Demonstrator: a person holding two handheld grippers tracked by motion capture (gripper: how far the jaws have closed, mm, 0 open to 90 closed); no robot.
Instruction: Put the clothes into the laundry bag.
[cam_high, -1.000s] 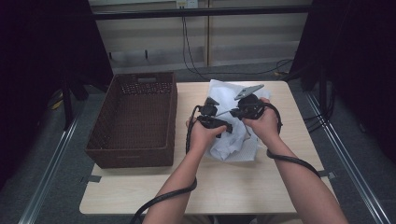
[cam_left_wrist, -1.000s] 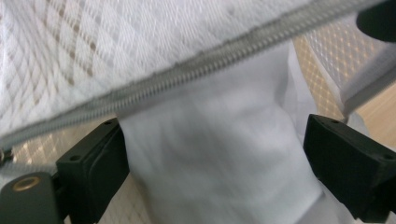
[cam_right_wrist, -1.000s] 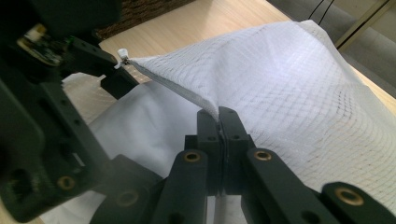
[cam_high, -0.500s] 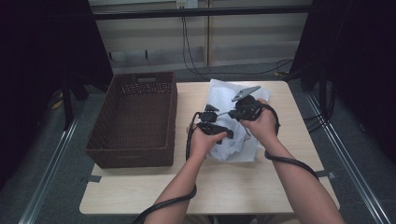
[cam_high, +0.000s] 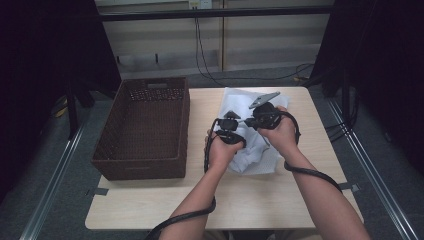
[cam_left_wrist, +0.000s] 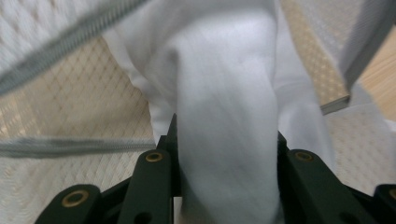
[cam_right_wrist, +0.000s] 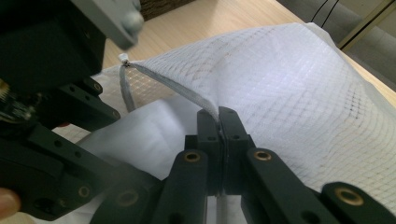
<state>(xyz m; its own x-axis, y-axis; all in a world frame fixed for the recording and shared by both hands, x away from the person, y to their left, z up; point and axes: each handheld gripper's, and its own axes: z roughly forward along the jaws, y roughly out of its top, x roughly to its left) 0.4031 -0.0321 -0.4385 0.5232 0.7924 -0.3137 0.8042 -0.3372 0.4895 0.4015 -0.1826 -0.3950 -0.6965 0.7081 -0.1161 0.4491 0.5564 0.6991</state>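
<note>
Nearby, brown wicker basket (cam_high: 142, 125) left of mesh bag (cam_high: 260, 160).

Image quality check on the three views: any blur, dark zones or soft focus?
High view: table evenly lit, both sides fall to black, mildly soft. Left gripper view: motion-smeared, white cloth between the jaws lacks texture, zipper streaked. Right gripper view: mesh bag fairly sharp, left gripper close and defocused.

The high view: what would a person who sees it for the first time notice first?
First, the two hands meeting over a white mesh laundry bag on the right half of the table. The right gripper is shut on the bag's zipper edge, while the left gripper, whose jaws have just been closing, squeezes a fold of white cloth at the bag's mouth. The dark wicker basket stands beside them at the left.
</note>
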